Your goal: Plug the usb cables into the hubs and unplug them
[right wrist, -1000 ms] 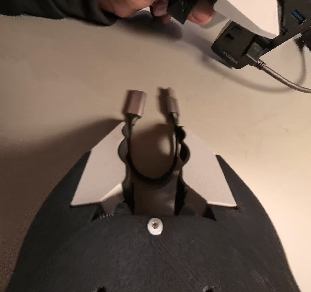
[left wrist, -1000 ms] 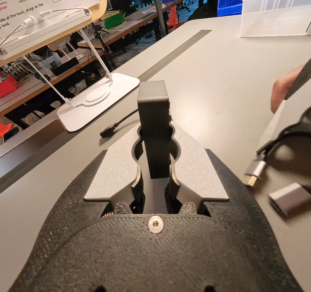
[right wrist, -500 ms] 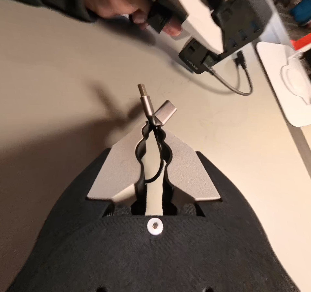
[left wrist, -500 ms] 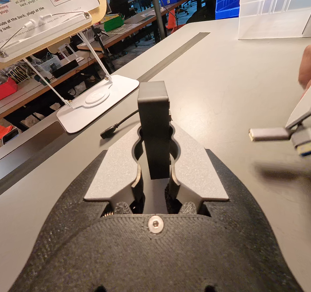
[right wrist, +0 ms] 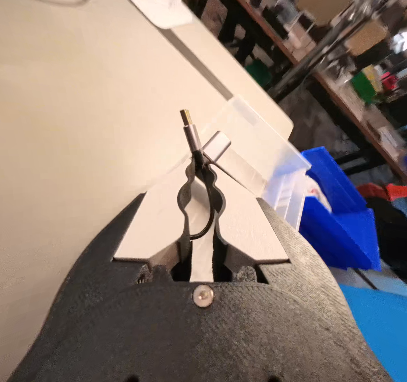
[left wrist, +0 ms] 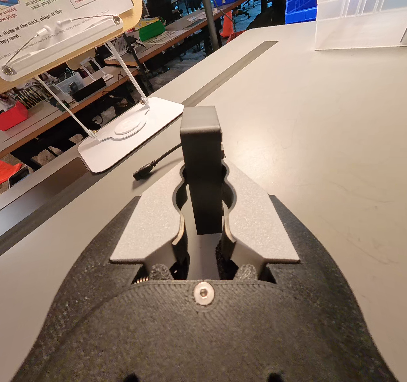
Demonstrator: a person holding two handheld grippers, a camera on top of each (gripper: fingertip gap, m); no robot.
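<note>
My left gripper (left wrist: 203, 169) is shut on a black USB hub (left wrist: 201, 151), which stands on edge between the jaws above the grey table (left wrist: 308, 129). The hub's black cable ends in a loose plug (left wrist: 143, 172) lying on the table to the left. My right gripper (right wrist: 199, 166) is shut on a short black USB cable (right wrist: 208, 195), looped between the jaws. The cable's silver plug (right wrist: 190, 131) points up and forward, and its wider silver connector (right wrist: 217, 146) sticks out to the right. The right gripper is held above the table and is out of the left wrist view.
A white stand (left wrist: 123, 144) holding an instruction sheet (left wrist: 55, 8) sits at the table's left edge. A clear plastic bin (left wrist: 361, 12) stands at the far right, also in the right wrist view (right wrist: 264, 151). Blue bins (right wrist: 343, 217) lie beyond the table's edge. My hands' fingertips stand some 45 cm from each other.
My right gripper has swung with the cable away from the hub and toward the clear bin, leaving the left wrist view. The left gripper holds the hub still.
</note>
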